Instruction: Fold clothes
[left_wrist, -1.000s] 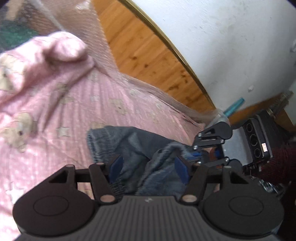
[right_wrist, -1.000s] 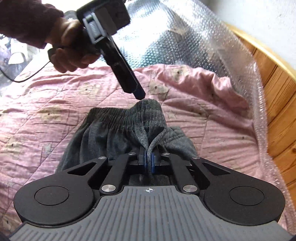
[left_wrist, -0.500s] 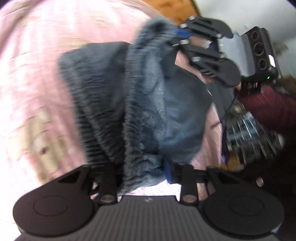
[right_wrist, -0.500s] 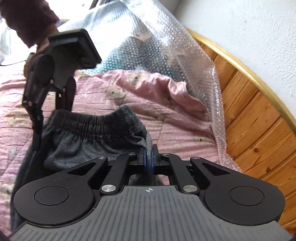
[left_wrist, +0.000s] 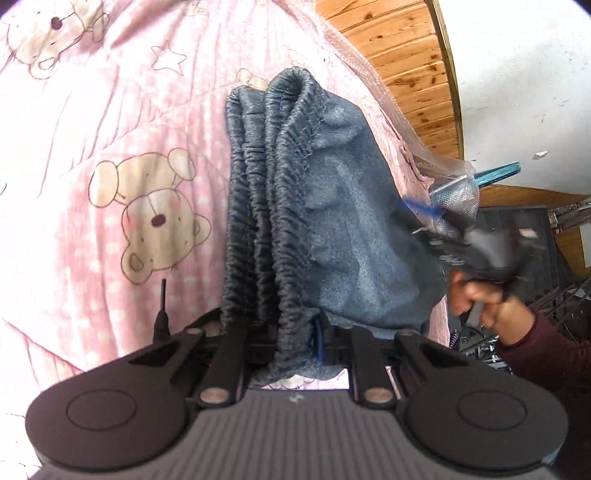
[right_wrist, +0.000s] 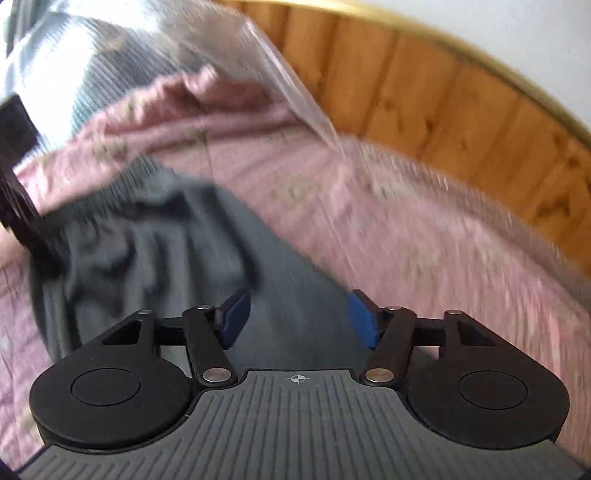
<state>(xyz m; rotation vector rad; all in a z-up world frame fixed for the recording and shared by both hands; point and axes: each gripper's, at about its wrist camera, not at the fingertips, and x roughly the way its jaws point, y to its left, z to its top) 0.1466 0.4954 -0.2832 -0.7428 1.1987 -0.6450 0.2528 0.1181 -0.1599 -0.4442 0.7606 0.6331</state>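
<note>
Shorts (left_wrist: 332, 229), dark grey, lay on pink bedspread (left_wrist: 92, 110); left tool (left_wrist: 295, 332) clamped their elastic waistband; right tool (right_wrist: 299, 317) spread wide, empty, above shorts

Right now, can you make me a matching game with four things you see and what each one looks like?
Things:
1. left gripper
2. right gripper
3. blanket
4. headboard

Looks:
A. brown wood
B. pink with teddy bears
C. shut on the grey pants
D. open, holding nothing

Pairs: 1-C, 2-D, 3-B, 4-A
</note>
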